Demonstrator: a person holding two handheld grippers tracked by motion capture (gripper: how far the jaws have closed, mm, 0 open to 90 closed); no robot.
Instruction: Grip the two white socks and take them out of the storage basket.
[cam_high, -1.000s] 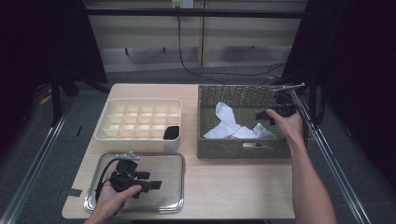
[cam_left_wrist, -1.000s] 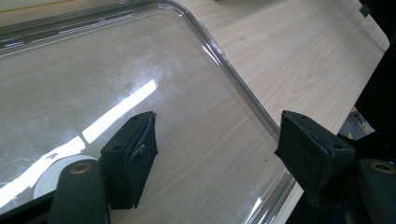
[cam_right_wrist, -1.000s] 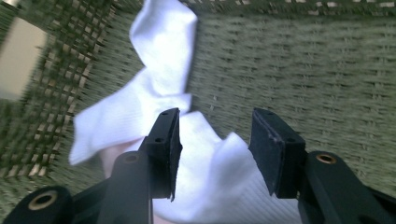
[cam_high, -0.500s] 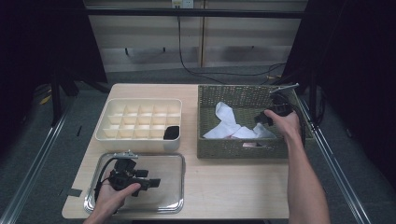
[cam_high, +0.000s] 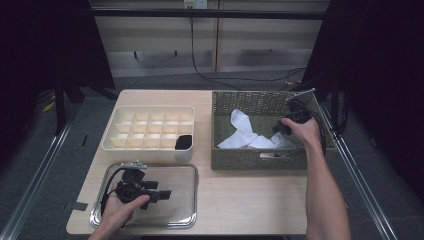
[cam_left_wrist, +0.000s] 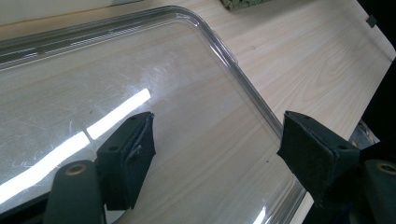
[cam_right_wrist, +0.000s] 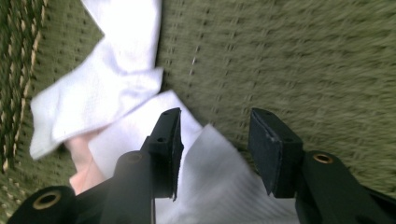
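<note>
Right tongs (cam_high: 281, 128) sit low inside the wicker basket (cam_high: 220, 125) at the right of the counter (cam_high: 240, 185), over the heap of white cloths (cam_high: 242, 131). Compared with a second ago the right hand has barely shifted, settling slightly toward the near-right part of the heap; the jaws have closed a little and just been opening again. In the right gripper view they stand about half apart, a fold of white cloth (cam_right_wrist: 210, 186) lying under and between them, pads not pressing on it. Nothing is held. Judgement: this reads as lining up for a pick from the basket, the grasp not yet made, so the work is at its reach stage. Left tongs (cam_high: 162, 194) hover over the clear tray (cam_high: 192, 200) at the near-left of the counter, unmoved since the earlier pictures; in the left gripper view the jaws stand wide apart above the tray floor (cam_left_wrist: 140, 70) with nothing between them. Counts: one basket; one clear tray; one cream divider box (cam_high: 115, 127) with one dark item (cam_high: 184, 142) in its near-right cell, the other cells bare; white cloths at least three by the folds, exact number uncertain; one pinkish piece (cam_right_wrist: 81, 158) partly hidden under them; two tongs, both carrying nothing.
</note>
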